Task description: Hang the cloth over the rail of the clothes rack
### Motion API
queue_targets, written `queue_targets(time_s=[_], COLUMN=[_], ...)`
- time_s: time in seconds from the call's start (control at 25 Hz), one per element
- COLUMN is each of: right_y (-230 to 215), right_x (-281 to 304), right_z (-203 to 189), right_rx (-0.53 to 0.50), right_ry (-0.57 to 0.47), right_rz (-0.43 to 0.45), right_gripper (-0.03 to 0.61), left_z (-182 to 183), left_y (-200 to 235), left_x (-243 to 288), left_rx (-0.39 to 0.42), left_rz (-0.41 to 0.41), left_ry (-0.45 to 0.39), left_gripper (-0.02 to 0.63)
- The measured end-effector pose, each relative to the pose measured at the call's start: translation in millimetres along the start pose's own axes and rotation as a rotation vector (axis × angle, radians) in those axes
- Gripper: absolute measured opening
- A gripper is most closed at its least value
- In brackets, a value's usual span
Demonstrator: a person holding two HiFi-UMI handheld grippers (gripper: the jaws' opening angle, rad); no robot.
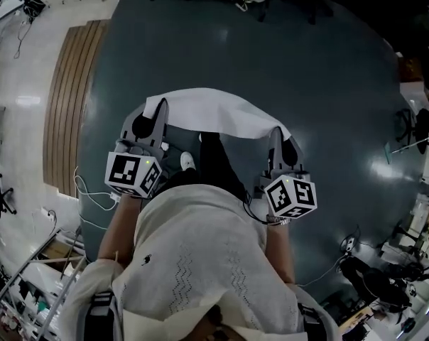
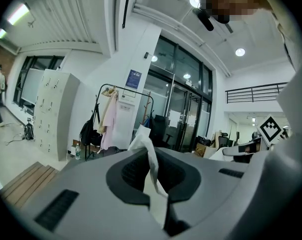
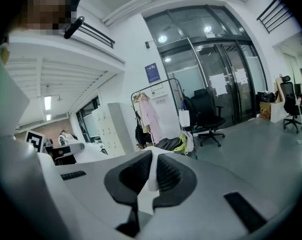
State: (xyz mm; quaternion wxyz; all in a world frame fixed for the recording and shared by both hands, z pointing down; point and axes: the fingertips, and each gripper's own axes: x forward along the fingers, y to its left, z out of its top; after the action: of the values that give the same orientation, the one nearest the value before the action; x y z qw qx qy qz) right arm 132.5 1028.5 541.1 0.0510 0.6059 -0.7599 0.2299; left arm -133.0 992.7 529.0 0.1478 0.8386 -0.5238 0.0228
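Here, seen from above, a person holds a white rectangular cloth (image 1: 214, 116) stretched out between 2 grippers over a dark grey floor (image 1: 321, 77). The left gripper (image 1: 159, 109) pinches 1 end and the right gripper (image 1: 276, 135) the other, both with jaws closed tight on the fabric. A black metal clothes rack (image 2: 125, 89), already hung with garments, stands well apart across the room.

I found the dark floor (image 1: 307, 84) ahead open for passage. The clothes rack (image 3: 156, 86) stood well apart. Hanging garments (image 3: 151, 116) occupied part of its rail, and an office chair (image 3: 208, 113) stood beside it.
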Motion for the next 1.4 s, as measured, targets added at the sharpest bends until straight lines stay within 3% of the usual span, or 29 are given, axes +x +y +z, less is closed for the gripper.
queue_targets(time_s=[0.28, 0.56, 0.88, 1.08, 1.4], right_y=[-38.2, -66.7, -69.2, -67.3, -75.5], right_x=[115.5, 234.4, 332.7, 380.7, 492.1], right_z=[24.8, 107.0, 165.6, 164.5, 205.7], right_rx=[0.009, -0.014, -0.055, -0.032, -0.025], right_ry=[0.033, 0.002, 0.017, 0.047, 0.014], right_rz=[0.034, 0.119, 0.213, 0.187, 0.038], right_gripper=[0.021, 0.021, 0.021, 0.021, 0.021], left_z=[6.4, 62.7, 94.6, 96.4, 127.5], left_y=[42.4, 70.9, 108.0, 152.5, 236.4], left_x=[92.4, 213.3, 283.2, 321.6, 442.2], left_rx=[0.016, 0.070, -0.021, -0.037, -0.028], left_rz=[0.055, 0.086, 0.176, 0.176, 0.052], left_ry=[0.054, 0.025, -0.014, -0.005, 0.011], left_gripper=[0.025, 0.025, 0.025, 0.025, 0.025])
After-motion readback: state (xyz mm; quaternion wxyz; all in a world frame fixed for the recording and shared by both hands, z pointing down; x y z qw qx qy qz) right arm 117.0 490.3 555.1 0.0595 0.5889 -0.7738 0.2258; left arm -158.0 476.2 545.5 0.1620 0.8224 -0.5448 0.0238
